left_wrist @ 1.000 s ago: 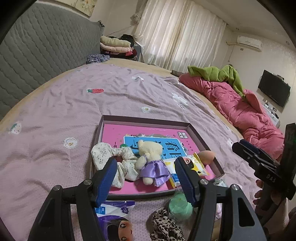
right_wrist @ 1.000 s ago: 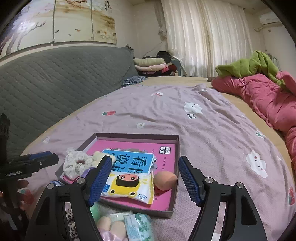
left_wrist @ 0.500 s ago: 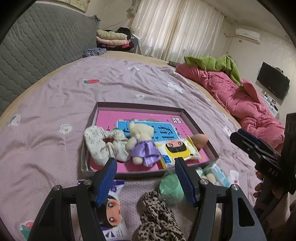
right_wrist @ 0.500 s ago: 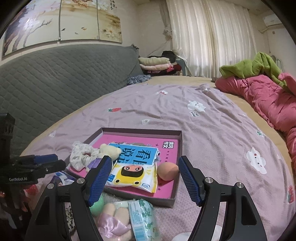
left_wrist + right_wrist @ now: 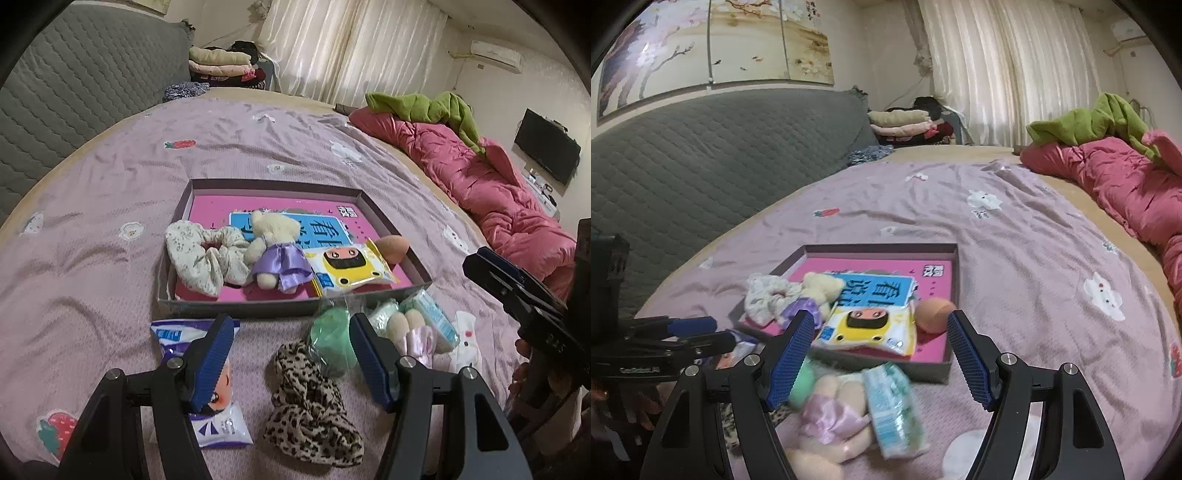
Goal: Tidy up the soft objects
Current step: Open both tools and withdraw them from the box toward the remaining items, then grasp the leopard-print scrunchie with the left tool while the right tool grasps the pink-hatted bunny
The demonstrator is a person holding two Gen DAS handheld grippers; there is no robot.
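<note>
- Covering the bed, a lilac sheet (image 5: 110, 177) carries everything.
- Shallow box (image 5: 275, 184) sits mid-sheet, holding a floral scrunchie (image 5: 199, 254), a teddy (image 5: 273, 247), a yellow tissue pack (image 5: 347, 269) and a peach sponge (image 5: 393, 245).
- Left gripper (image 5: 291, 354) hangs with jaws apart over a leopard scrunchie (image 5: 310, 402) lying in front of the box.
- Right gripper (image 5: 875, 354) is likewise spread, empty, above a green tissue pack (image 5: 894, 406).

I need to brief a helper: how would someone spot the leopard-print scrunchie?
Find the shallow tray on the lilac bedsheet. On the sheet just before its near wall, beside a green sponge, lies the leopard-print scrunchie, the only spotted brown thing there.
</note>
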